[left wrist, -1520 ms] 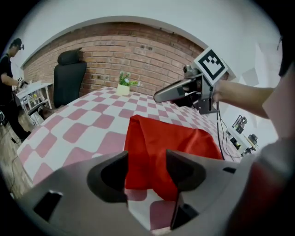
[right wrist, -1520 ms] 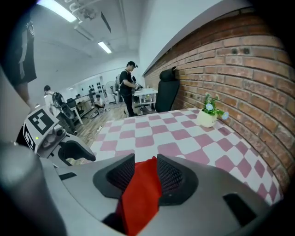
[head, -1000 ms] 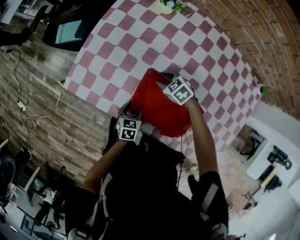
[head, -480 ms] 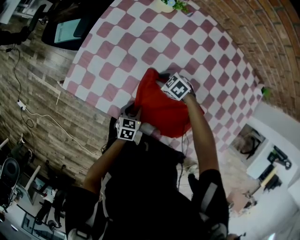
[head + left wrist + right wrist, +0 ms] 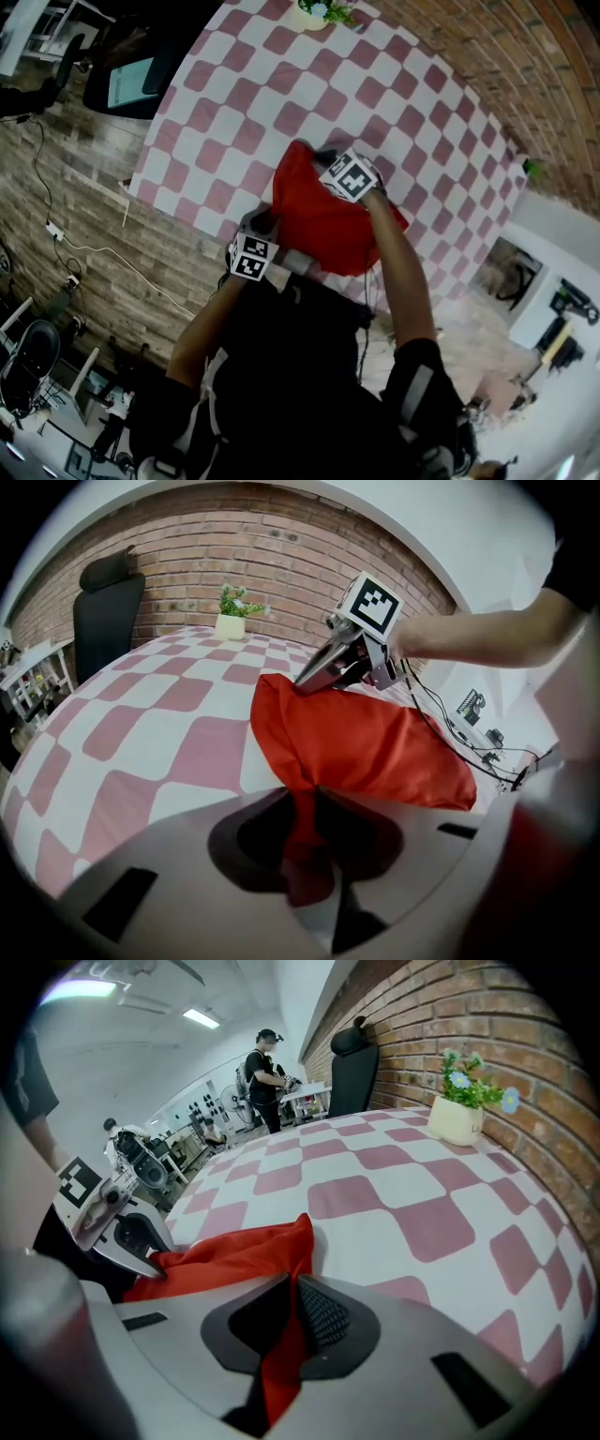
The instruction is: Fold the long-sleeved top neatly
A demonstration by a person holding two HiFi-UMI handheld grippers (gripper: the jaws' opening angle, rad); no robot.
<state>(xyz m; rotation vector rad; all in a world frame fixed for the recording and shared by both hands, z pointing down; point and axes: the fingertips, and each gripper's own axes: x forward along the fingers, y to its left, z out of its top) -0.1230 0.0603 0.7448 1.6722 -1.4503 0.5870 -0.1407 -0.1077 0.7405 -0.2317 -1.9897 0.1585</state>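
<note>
The red long-sleeved top [image 5: 323, 225] lies bunched on the checked table near its front edge. My left gripper [image 5: 265, 225] is at the top's near-left edge; its jaws have just been closing and now pinch a fold of red cloth [image 5: 302, 822]. My right gripper [image 5: 321, 159] sits at the top's far corner. Its jaws have also just been closing and clamp a strip of the red fabric [image 5: 281, 1354]. Each gripper shows in the other's view: the right gripper [image 5: 314, 679] and the left gripper [image 5: 141, 1241], both at the cloth's edge.
The pink-and-white checked table [image 5: 281, 84] stretches away past the top. A potted plant [image 5: 323, 11] stands at its far edge by the brick wall [image 5: 487, 1026]. A black chair [image 5: 108, 602] is beside the table. People [image 5: 264, 1063] stand in the background.
The right gripper has edged slightly toward the top's far corner. The left gripper has stayed at the near-left edge. The top has hardly shifted.
</note>
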